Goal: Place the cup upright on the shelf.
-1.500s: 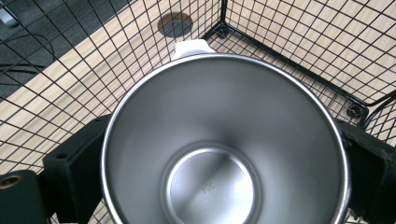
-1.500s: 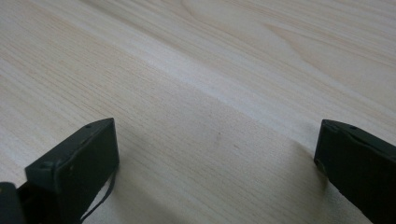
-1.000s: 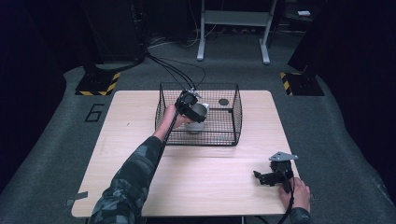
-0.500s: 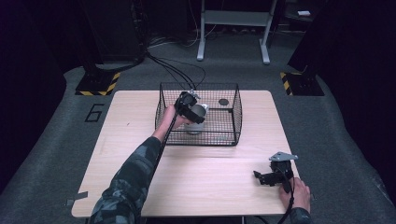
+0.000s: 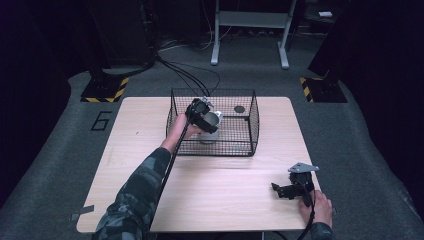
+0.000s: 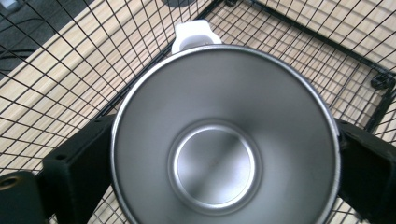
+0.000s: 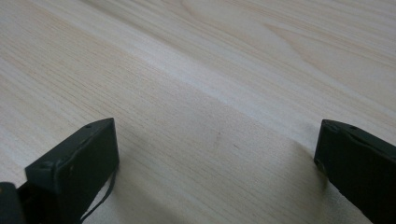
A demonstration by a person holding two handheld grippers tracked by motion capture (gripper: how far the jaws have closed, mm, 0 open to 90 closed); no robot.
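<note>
A shiny steel cup [image 6: 224,140] with a white handle [image 6: 194,35] sits between the two black jaws of my left gripper [image 5: 202,116], which is shut on it; I look straight into its empty mouth. In the high view the cup [image 5: 214,120] is held above the left part of the black wire basket [image 5: 248,145]. My right gripper [image 5: 285,191] rests low over the table near the front right corner, held by a hand. Its jaws stand wide open with only bare wood between the fingers [image 7: 79,158].
A small dark round disc [image 5: 239,109] lies on the basket's floor at the back right. The wooden table [image 5: 150,200] spreads in front of the basket. Cables [image 5: 185,75] trail off the far edge onto the grey floor.
The left gripper with the cup has shifted only slightly inside the basket. The right gripper has not moved.
</note>
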